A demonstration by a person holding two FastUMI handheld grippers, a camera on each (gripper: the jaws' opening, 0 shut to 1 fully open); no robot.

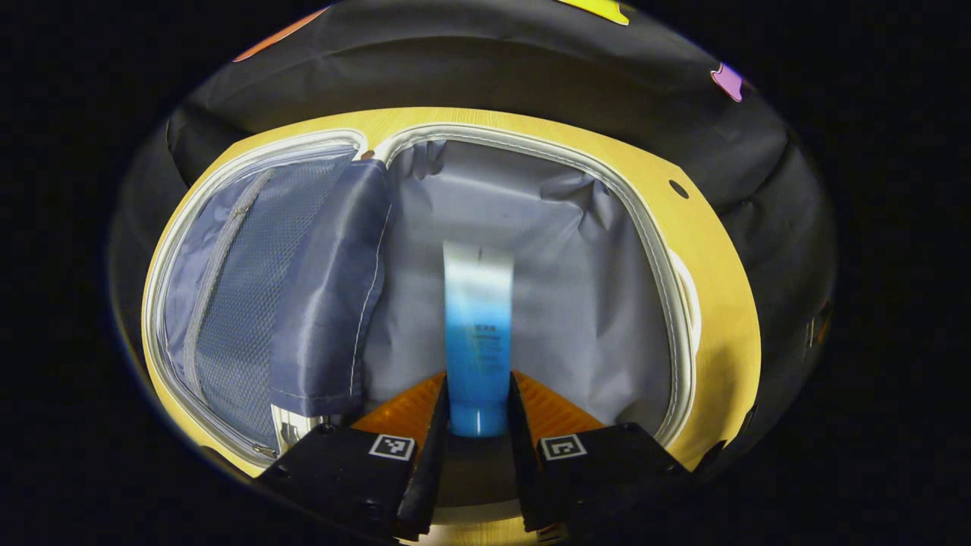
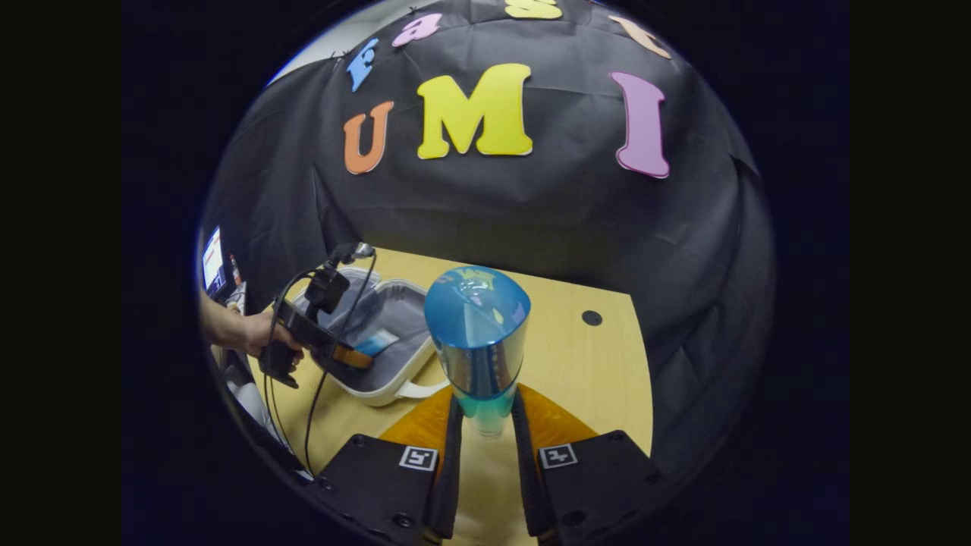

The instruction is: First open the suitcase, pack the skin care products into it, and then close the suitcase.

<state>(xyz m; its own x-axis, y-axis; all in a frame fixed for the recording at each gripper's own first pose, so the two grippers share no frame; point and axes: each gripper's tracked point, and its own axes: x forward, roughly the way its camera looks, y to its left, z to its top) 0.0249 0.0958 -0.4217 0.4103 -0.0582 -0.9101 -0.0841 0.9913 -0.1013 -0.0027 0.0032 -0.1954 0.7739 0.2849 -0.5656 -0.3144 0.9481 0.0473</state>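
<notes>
Blue tube (image 1: pixel 476 334) sat clamped between the left gripper (image 1: pixel 478 413) fingers, hanging over the open suitcase (image 1: pixel 531 250) lining. The right gripper (image 2: pixel 485 421) was closed on a blue bottle (image 2: pixel 476 334) above the table (image 2: pixel 592 364), suitcase at ten o'clock. Packing seemed underway; next, loosen the left fingers low inside.

Left view close above suitcase (image 1: pixel 531 227); right view farther, sharing it.

- A staged recording booth, not a home: black cloth wall (image 2: pixel 531 220) drapes behind a bare wooden table (image 2: pixel 599 364).
- A monitor (image 2: pixel 213 262) glows at the booth's edge, beside cabled equipment.
</notes>
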